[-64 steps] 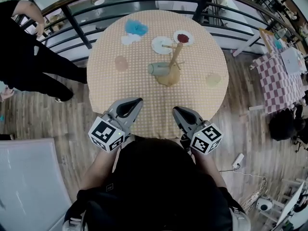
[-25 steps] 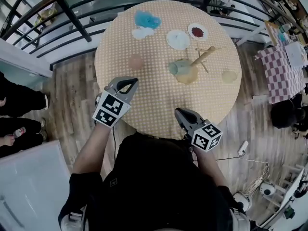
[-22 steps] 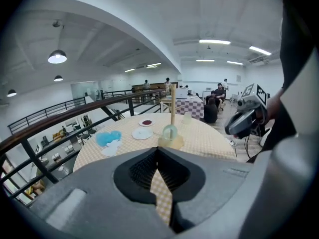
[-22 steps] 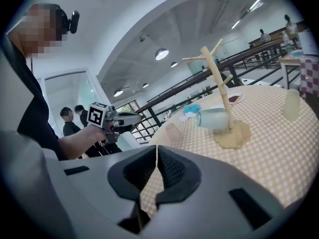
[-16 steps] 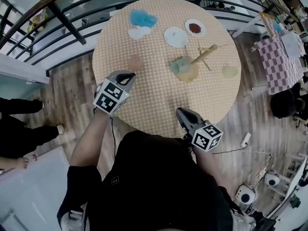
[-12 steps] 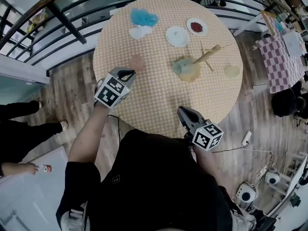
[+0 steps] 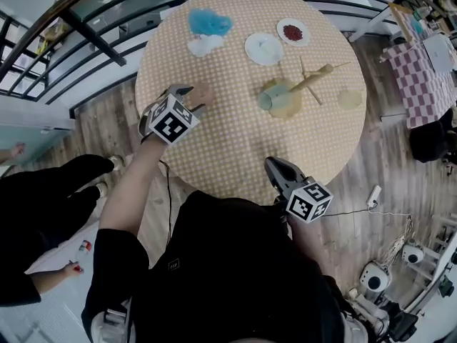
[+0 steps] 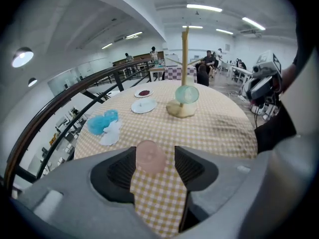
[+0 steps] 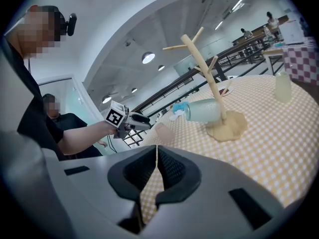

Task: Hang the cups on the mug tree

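Head view: my left tool [image 7: 191, 98] meets the pink cup [image 7: 205, 93] near the table's [image 7: 235, 148] left edge, while my right tool [image 7: 270, 164] hangs over the near edge. A green cup [image 7: 270, 98] lies on its side against the base of the mug tree [image 7: 314, 77].

Left gripper view: my jaws are opening, spread, with the pink cup between them on the checked cloth.

Right gripper view: my jaws are pressed together, pad to pad, with the tree upright beyond them, well apart.
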The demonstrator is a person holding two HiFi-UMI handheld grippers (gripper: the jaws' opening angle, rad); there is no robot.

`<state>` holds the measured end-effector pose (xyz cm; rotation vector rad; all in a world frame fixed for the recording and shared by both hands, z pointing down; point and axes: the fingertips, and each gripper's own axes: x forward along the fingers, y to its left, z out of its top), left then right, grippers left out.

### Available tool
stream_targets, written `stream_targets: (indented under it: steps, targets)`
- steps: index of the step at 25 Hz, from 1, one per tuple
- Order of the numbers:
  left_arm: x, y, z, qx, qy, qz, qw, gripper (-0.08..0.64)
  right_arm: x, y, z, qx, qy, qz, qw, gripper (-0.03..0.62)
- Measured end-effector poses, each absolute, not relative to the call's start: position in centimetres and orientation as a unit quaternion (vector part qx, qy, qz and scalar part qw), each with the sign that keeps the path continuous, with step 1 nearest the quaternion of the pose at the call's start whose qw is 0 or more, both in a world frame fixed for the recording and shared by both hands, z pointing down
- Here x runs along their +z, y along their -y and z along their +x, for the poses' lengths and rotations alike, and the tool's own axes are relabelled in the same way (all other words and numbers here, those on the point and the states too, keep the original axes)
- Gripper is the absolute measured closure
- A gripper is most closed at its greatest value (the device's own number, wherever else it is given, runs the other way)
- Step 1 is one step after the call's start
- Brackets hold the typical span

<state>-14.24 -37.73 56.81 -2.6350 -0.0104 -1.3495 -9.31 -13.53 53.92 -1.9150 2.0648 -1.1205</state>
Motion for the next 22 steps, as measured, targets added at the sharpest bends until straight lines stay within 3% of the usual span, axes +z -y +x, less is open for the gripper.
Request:
stream_targets:
  steps: [10,22]
  targets:
    - [60.6,39.4,-11.6,-0.49,0.041,-0.867,0.08,0.193,55.1,13.0,-8.2,-0.381,-0.655,-0.649,0.063,0.574]
    - [64.1,39.1,-10.9,-0.534,0.098,-0.835,0.086,0.187,56.1,12.5,-8.0,-0.399,-0.643,-0.651,0.061,0.574]
